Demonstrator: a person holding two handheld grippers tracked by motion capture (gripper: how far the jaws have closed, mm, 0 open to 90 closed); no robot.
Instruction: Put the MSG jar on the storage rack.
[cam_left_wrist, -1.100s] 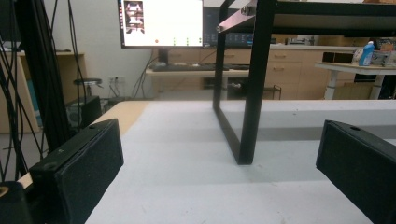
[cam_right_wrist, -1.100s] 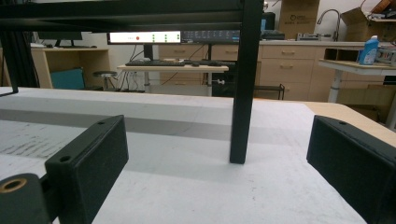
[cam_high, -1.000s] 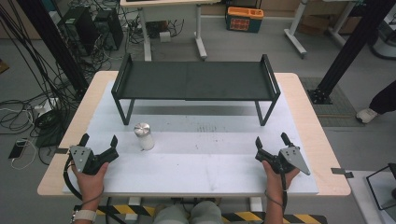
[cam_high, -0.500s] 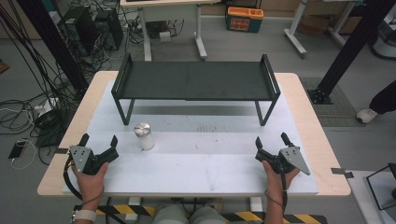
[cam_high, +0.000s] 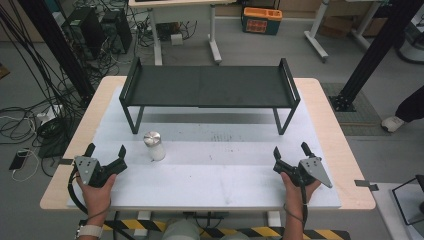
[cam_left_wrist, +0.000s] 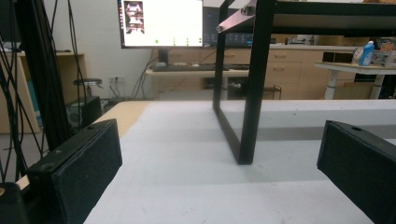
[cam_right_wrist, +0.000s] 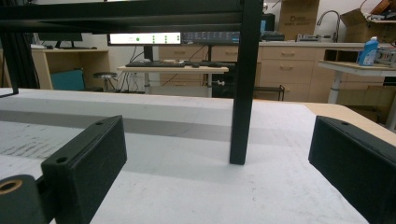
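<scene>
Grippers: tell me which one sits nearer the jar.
The left gripper. The jar stands just to its right on the white mat, in front of the rack's left legs, while the right gripper rests far across the table by the right edge.

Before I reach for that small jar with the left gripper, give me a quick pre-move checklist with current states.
1. Left gripper open: ok, jaws spread wide.
2. Left gripper empty: ok.
3. Jar upright on the white mat: ok, metal lid on.
4. Path from left gripper to jar free: ok, bare mat between them.
5. Jar apart from the black rack: ok, it stands in front of the left legs.
6. Right gripper out of the way: ok, open at the mat's far side.
</scene>
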